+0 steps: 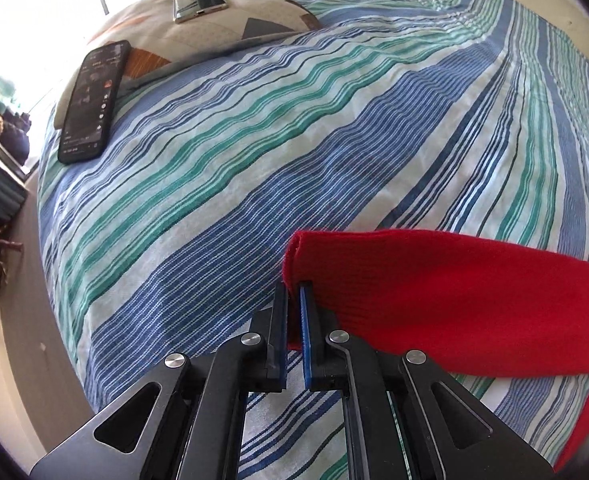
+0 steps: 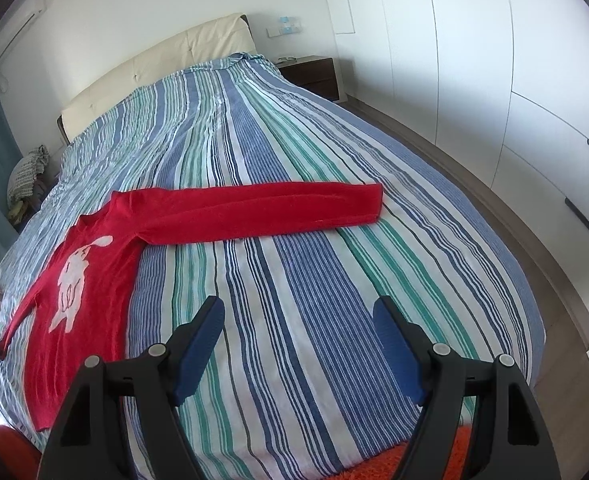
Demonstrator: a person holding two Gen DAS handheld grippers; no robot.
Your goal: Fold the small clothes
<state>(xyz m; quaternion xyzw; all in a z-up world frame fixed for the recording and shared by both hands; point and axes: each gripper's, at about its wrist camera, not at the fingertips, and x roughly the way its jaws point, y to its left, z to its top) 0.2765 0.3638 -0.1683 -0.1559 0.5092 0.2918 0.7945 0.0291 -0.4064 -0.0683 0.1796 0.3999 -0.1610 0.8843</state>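
Observation:
A small red sweater [image 2: 94, 240] with a white animal figure lies flat on the striped bed cover [image 2: 294, 240]. One sleeve [image 2: 262, 208] stretches out to the right. My right gripper [image 2: 298, 312] is open and empty, above the bed cover in front of that sleeve. In the left wrist view my left gripper [image 1: 294, 292] is shut on the cuff end of the other red sleeve [image 1: 434, 292], which runs off to the right.
A black phone [image 1: 90, 100] lies at the bed's left edge, partly on a patterned pillow [image 1: 198, 28] that carries a second phone [image 1: 198, 4]. A headboard [image 2: 154, 68], a nightstand [image 2: 314, 72] and white wardrobes [image 2: 494, 80] stand around the bed. An orange rug [image 2: 414, 460] lies below.

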